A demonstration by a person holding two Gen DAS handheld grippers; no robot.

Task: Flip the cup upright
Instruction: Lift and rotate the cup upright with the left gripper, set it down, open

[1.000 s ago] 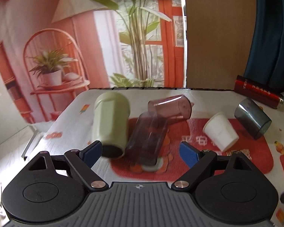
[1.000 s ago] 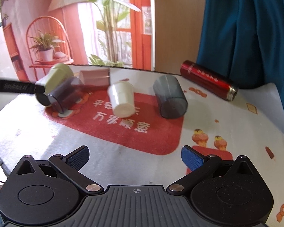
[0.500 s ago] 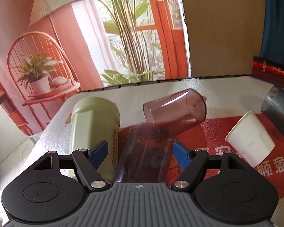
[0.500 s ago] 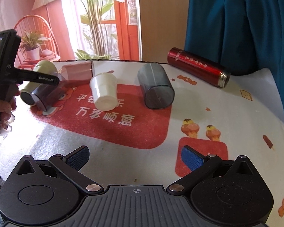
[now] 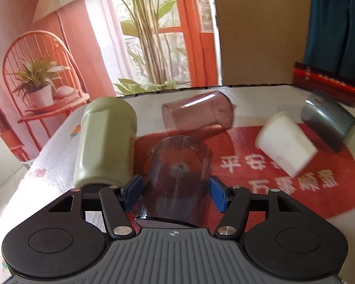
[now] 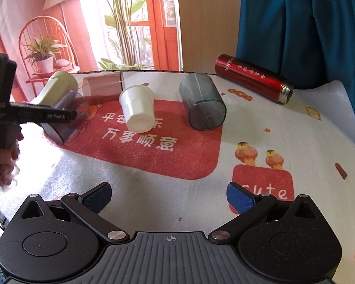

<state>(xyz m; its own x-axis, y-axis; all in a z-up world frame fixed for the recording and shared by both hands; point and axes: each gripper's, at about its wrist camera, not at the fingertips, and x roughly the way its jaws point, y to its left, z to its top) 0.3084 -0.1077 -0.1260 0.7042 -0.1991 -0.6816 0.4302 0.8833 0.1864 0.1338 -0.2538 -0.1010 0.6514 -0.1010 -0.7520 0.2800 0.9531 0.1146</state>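
Observation:
A clear purple cup (image 5: 177,177) lies on its side on the red mat, open end away from me. My left gripper (image 5: 175,195) has its blue pads against both sides of this cup; it also shows in the right wrist view (image 6: 64,118), gripped at far left. A pink cup (image 5: 197,114), green cup (image 5: 106,139), white paper cup (image 5: 285,142) and grey cup (image 5: 329,120) also lie on their sides. My right gripper (image 6: 169,197) is open and empty above the near part of the table.
A red thermos (image 6: 252,79) lies on its side at the back right. The table (image 6: 295,130) has a white printed cloth with a red patch. A blue curtain (image 6: 307,23) and a printed backdrop stand behind. The person's hand (image 6: 7,156) is at the left edge.
My left gripper moved forward over the purple cup and closed its pads onto it. The right gripper shifted a little and stayed open.

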